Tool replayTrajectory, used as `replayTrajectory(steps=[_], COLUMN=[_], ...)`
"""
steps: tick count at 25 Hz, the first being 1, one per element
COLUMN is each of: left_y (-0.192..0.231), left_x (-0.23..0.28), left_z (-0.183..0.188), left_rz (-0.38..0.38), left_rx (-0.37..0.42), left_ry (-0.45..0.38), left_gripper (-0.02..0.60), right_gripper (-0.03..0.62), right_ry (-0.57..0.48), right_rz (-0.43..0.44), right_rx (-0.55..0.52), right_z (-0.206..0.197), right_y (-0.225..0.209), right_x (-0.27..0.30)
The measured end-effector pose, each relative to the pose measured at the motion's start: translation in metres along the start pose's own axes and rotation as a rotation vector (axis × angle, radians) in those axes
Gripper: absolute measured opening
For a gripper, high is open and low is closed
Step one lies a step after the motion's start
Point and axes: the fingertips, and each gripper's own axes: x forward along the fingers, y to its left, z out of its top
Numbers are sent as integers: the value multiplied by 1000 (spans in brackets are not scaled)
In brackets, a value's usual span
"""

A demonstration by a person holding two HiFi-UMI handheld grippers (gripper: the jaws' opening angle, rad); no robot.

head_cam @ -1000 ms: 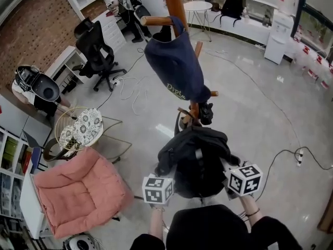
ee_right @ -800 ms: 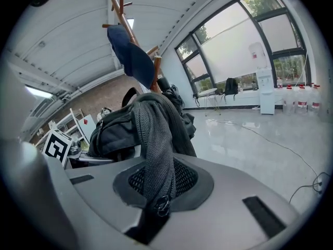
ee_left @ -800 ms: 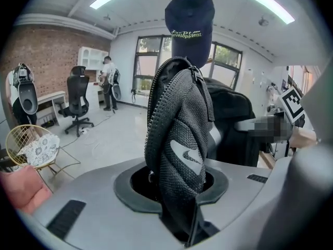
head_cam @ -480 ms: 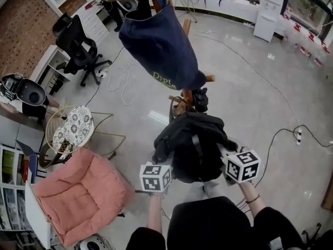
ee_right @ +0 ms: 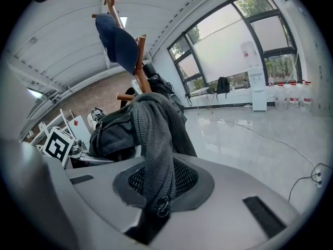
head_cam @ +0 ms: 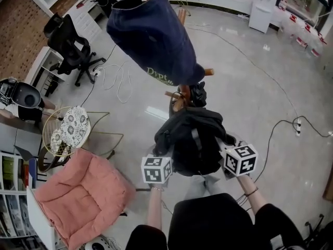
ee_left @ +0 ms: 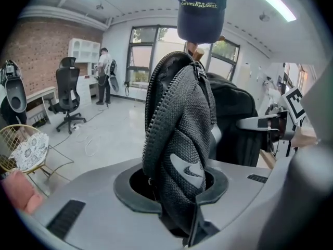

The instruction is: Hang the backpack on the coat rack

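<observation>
The black backpack (head_cam: 192, 142) hangs between my two grippers, just in front of the wooden coat rack (head_cam: 182, 95). My left gripper (head_cam: 165, 154) is shut on a black mesh shoulder strap (ee_left: 179, 139) at the pack's left side. A second mesh strap (ee_right: 153, 155) is clamped in my right gripper (head_cam: 226, 144), on the pack's right. From a high peg of the rack hangs a navy cloth bag (head_cam: 153, 35), above the backpack. The rack's pole (ee_right: 139, 61) and pegs rise behind the pack in the right gripper view.
A pink cushioned chair (head_cam: 78, 194) and a wire chair with a patterned cushion (head_cam: 67, 132) stand to the left. An office chair (head_cam: 70, 46) and desks lie farther left. Cables (head_cam: 291, 124) trail over the glossy floor at right. A person (ee_left: 105, 72) stands by the far windows.
Both grippers and the backpack have come closer to the rack's pole, and the navy bag looms larger overhead. Both grips on the straps are unchanged.
</observation>
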Motion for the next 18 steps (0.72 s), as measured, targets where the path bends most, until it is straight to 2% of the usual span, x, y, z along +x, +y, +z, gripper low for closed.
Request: replayTrajectory(steps=[18], left_y=[8], left_x=[32], left_z=[-20], left_rz=[-19], left_rx=[-38], left_ry=[57], left_gripper=[135], right_gripper=[32], right_ry=[18], right_rz=[-50], right_rx=[34], right_z=[-19], right_y=[-18], right_x=[23])
